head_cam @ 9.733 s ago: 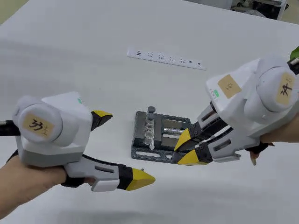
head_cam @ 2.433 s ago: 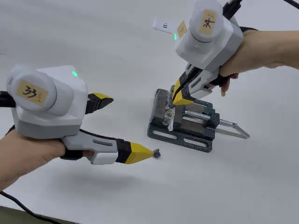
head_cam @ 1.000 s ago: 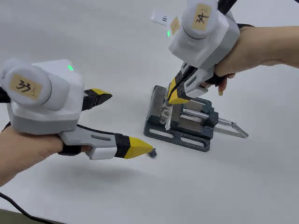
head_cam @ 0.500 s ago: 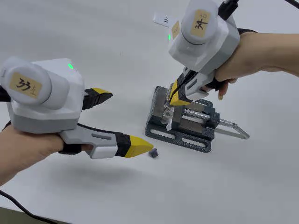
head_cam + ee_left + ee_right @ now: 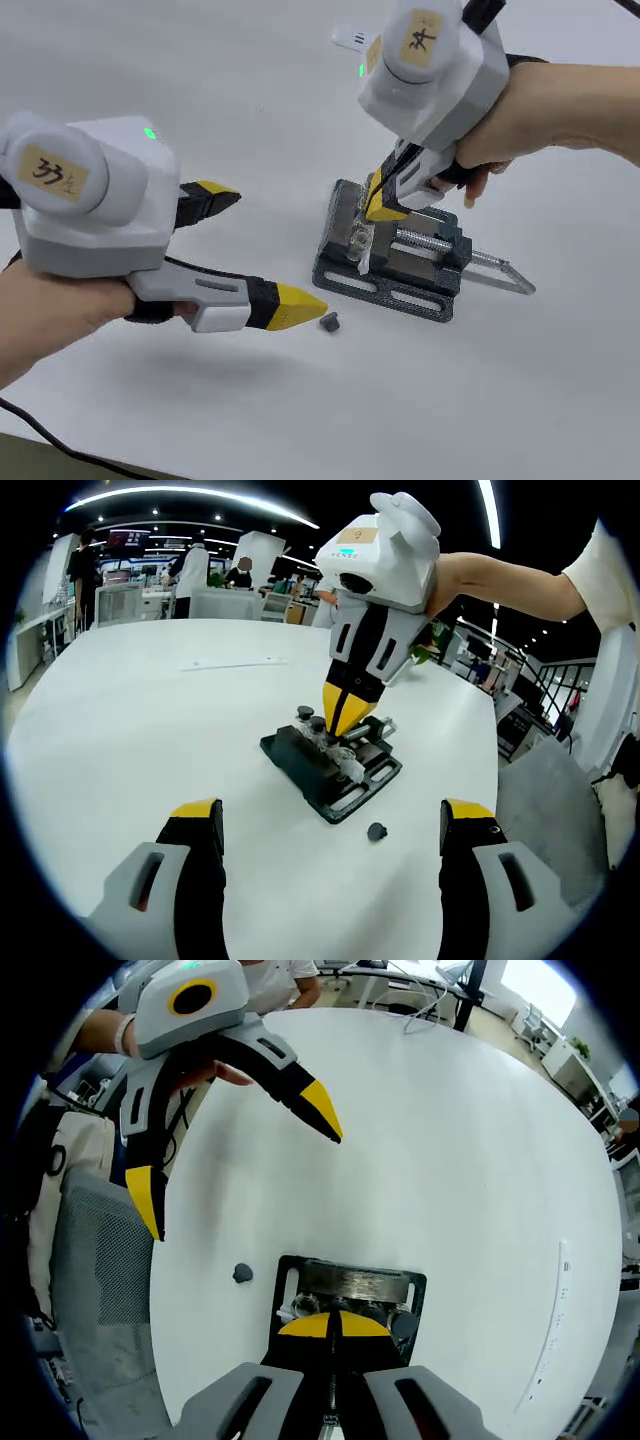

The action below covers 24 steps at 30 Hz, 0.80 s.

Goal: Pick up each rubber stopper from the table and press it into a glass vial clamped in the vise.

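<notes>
1. The step in hand, as I judge it, is seating a stopper. The right gripper (image 5: 382, 207) stands tip-down over the glass vials (image 5: 358, 240) clamped in the vise (image 5: 400, 275). Its fingers are clenched together, and I cannot tell whether a stopper sits between the tips.
2. In the left gripper view, two seated stoppers (image 5: 303, 712) cap vials at the 10 o'clock end of the row.
3. One loose rubber stopper (image 5: 329, 322) lies on the tabletop (image 5: 150, 60). In the head view it is near the vise's 7 o'clock corner and apart from it.
4. The left gripper (image 5: 280, 250) hovers with its fingers released wide and nothing between them. Its lower yellow fingertip (image 5: 300, 305) hangs just beside the loose stopper, at its 10 o'clock, apparently without touching.
5. The next move likely calls for shifting the left gripper toward 4 o'clock and lowering it so the stopper lies between both fingers. It would then close on the stopper's sides, keep it upright, and carry it to an uncapped vial once the right gripper clears.
</notes>
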Available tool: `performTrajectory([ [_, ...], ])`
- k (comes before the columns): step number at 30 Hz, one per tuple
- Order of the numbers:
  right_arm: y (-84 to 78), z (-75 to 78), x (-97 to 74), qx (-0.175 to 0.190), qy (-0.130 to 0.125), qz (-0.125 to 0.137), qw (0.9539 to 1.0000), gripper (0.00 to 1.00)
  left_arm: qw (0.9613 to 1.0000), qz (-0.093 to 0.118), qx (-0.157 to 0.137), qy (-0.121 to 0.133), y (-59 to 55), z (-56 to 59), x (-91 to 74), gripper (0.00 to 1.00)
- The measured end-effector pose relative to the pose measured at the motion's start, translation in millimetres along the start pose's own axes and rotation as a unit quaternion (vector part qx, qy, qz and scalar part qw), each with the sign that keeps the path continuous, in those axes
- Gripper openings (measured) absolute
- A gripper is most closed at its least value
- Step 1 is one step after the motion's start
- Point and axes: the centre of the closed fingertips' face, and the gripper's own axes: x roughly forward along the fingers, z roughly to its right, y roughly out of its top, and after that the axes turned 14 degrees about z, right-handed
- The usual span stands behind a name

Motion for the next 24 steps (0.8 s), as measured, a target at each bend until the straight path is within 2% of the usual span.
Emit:
performTrajectory([
  [4,-0.6,2.7,-1.2,0.002,0.003,-0.007,1.0,0.0,1.0,0.0,0.002,-0.002,1.3,1.1,0.9,0.88],
  [5,-1.0,2.0,-1.1,0.031,0.002,0.006,0.9995,0.0,1.0,0.001,0.003,-0.003,3.0,1.8,1.0,0.88],
  [6,-2.7,3.1,-2.3,0.021,0.005,0.007,0.9997,0.0,1.0,0.002,0.004,-0.004,4.5,2.4,0.8,0.88],
  [7,-1.9,2.7,-1.3,0.042,0.005,0.018,0.9989,0.0,1.0,0.005,0.005,-0.004,6.4,3.0,0.6,0.88],
  [8,-2.7,4.1,-2.0,0.037,0.007,0.017,0.9991,0.0,1.0,0.005,0.004,-0.004,7.4,3.2,0.5,0.88],
  [9,-1.7,4.2,-0.9,0.051,0.006,0.022,0.9984,0.0,1.0,0.006,0.004,-0.004,8.3,3.6,0.4,0.88],
  [11,-1.2,3.0,-0.5,0.043,0.002,0.022,0.9988,0.0,0.9999,0.007,0.009,-0.007,10.9,5.2,-0.3,0.88],
  [14,0.0,4.3,-0.4,0.068,-0.01,0.036,0.997,0.0,0.9998,0.013,0.012,-0.006,16.2,5.6,-1.1,0.88],
  [16,0.1,6.6,-0.4,0.072,-0.02,0.056,0.9956,0.0,0.9997,0.016,0.014,-0.006,19.1,5.6,-1.3,0.88],
  [17,-1.0,5.7,-1.4,0.059,-0.023,0.065,0.9959,0.0,0.9997,0.019,0.016,-0.005,20.3,5.3,-1.1,0.88],
  [19,-0.5,6.1,-1.9,0.082,-0.033,0.078,0.9931,0.0,0.9996,0.021,0.017,-0.006,22.6,6.2,-1.2,0.88],
  [20,-2.0,4.0,-3.6,0.085,-0.036,0.077,0.9928,0.0,0.9996,0.022,0.017,-0.006,23.7,6.9,-1.3,0.88],
  [22,-0.6,4.2,-2.4,0.059,-0.045,0.068,0.9949,0.0,0.9996,0.022,0.018,-0.009,24.6,8.7,-1.7,0.88],
  [24,0.0,3.6,-1.8,0.068,-0.051,0.071,0.9939,0.0,0.9995,0.021,0.021,-0.01,24.6,9.3,-2.4,0.88],
])
